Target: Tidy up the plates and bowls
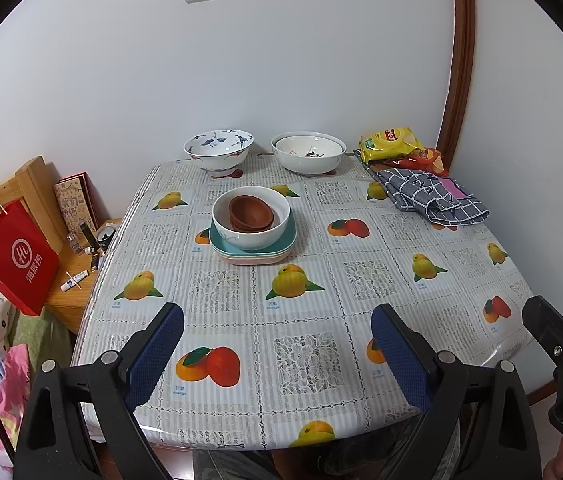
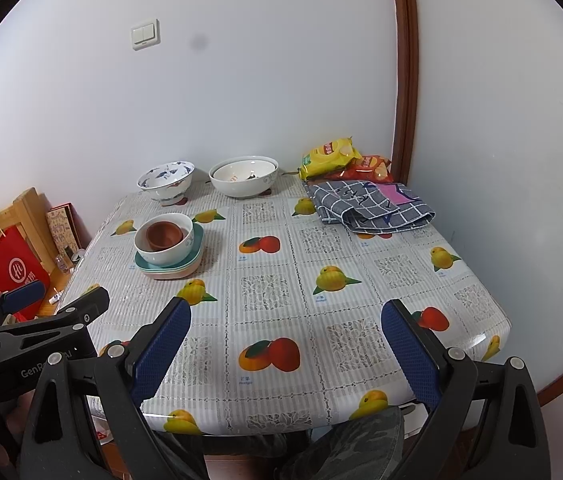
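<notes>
Both grippers, left [image 1: 277, 354] and right [image 2: 285, 350], I hold released, empty, above near table [image 2: 361, 320] edge | brown bowls [image 1: 251, 213] nested in white bowl [image 1: 255, 236] atop stacked plates [image 1: 285, 246]

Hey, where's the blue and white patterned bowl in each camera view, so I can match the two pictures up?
Left wrist view: the blue and white patterned bowl stands at the table's far edge by the wall, left of centre.
Right wrist view: the same bowl is at the far left corner of the table.
Shared landmark: the plain white bowl stands just to its right in both views.
</notes>
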The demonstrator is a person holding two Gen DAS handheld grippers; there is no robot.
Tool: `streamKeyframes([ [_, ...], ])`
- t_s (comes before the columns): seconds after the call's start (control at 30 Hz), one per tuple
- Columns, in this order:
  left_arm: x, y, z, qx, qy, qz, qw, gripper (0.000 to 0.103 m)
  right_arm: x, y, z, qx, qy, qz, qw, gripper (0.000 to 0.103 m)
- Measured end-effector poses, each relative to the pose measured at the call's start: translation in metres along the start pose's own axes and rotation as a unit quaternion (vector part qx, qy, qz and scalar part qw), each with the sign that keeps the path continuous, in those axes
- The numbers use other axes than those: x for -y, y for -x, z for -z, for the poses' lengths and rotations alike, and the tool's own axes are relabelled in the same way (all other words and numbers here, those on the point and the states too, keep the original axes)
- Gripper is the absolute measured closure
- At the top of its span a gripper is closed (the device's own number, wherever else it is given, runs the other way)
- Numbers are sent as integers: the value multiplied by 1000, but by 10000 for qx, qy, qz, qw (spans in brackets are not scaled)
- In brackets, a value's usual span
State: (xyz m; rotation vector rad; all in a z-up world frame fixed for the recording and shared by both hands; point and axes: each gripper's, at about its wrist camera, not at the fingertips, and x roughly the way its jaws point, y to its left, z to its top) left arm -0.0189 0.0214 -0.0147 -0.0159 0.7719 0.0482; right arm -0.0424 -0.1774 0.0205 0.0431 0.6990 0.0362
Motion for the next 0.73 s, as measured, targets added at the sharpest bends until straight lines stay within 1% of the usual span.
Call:
streamKeyframes([
  [0.47,-1,0,-3,30,-31,7,10000,8,2,0,-2,43,-33,1,10000,8],
  [0.73,-1,-11,-6,46,-69,-21,10000,8,3,-4,-1,95,-99,-65,9999,8],
])
